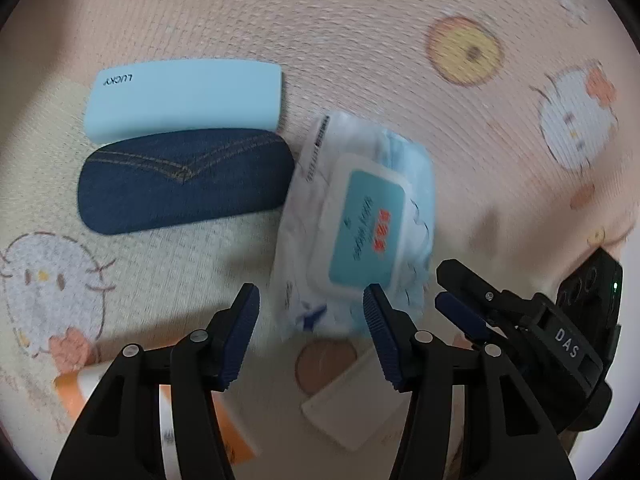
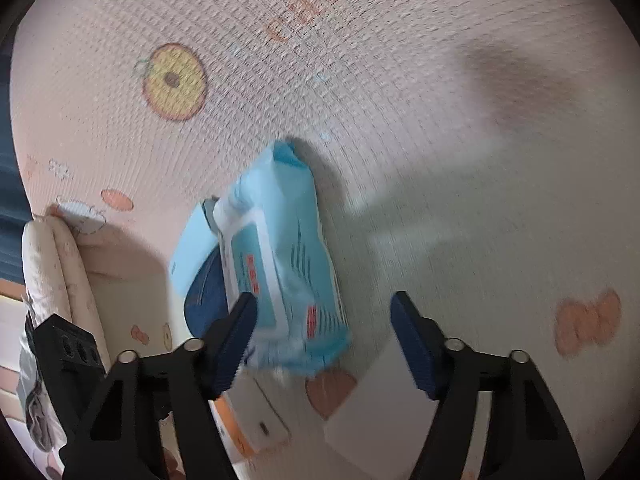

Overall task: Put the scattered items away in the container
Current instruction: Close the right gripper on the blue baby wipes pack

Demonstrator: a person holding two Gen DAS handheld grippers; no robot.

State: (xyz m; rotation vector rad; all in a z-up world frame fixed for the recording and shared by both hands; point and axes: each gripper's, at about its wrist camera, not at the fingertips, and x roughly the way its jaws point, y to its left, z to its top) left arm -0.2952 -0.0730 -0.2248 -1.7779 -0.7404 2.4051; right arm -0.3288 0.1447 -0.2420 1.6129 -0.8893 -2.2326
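**Operator A:** Report the layout, largest item first.

**Operator B:** The printed mat carries every item. The wet-wipe pack lies flat on it, lid side up. In the left wrist view its long axis runs from the near edge, between the gripper fingers, away and slightly to the right. The denim case lies with its long axis crosswise, its right end touching or just beside the pack's left edge. The light blue case lies parallel to the denim case on its far side, the two long edges touching.

**Operator A:** Smaller items?

**Operator B:** A white flat box and an orange-and-white packet lie near the cameras, partly hidden by the fingers.

**Operator A:** State of the left gripper?

**Operator B:** Jaws wide apart, holding nothing. The near end of the pack shows between the fingers; contact cannot be determined.

**Operator A:** And the right gripper?

**Operator B:** Jaws also wide apart, nothing gripped. In its view the pack shows behind the left finger; contact cannot be determined. Both views are motion-blurred.
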